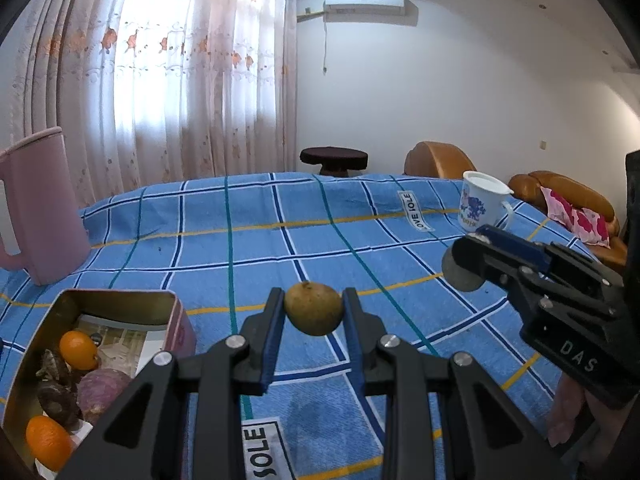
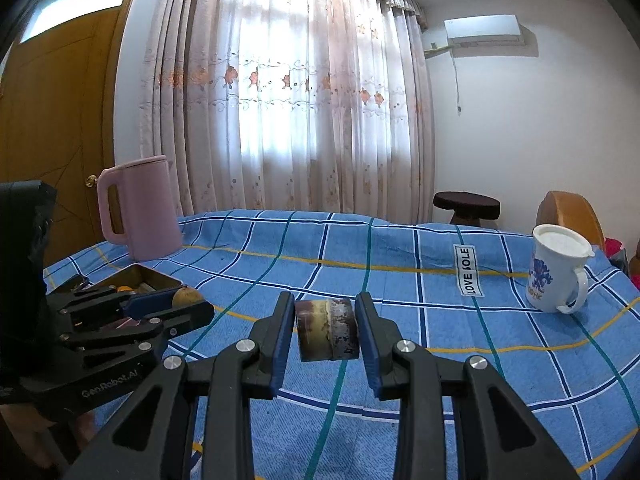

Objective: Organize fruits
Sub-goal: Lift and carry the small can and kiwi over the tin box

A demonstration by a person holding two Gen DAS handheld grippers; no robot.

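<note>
Fruit is partly sorted already: the tin point(image 1: 168, 312) at the near left of the surface point(image 1: 280, 248) holds two oranges point(image 1: 78, 350), a purplish round piece point(image 1: 102, 394) and some dark, shrivelled items I cannot identify. Two pieces are in the air, judging by the gap under each.

The left hand-held gripper point(image 1: 313, 309) is pinching a small yellow-brown pear point(image 1: 313, 308) between its pads, just right of the tin and above the blue checked cloth. The right hand-held gripper point(image 2: 327, 328) is clamped on a short dark cylinder point(image 2: 327, 328), perhaps a cut length of sugarcane, further right and well apart from the tin.

What seems left is setting both pieces down in the tin, the pear first since it is closer. No other loose fruit shows on the cloth; only a pink kettle point(image 1: 40, 208) at far left and a lidded mug point(image 1: 482, 202) at far right stand there.
</note>
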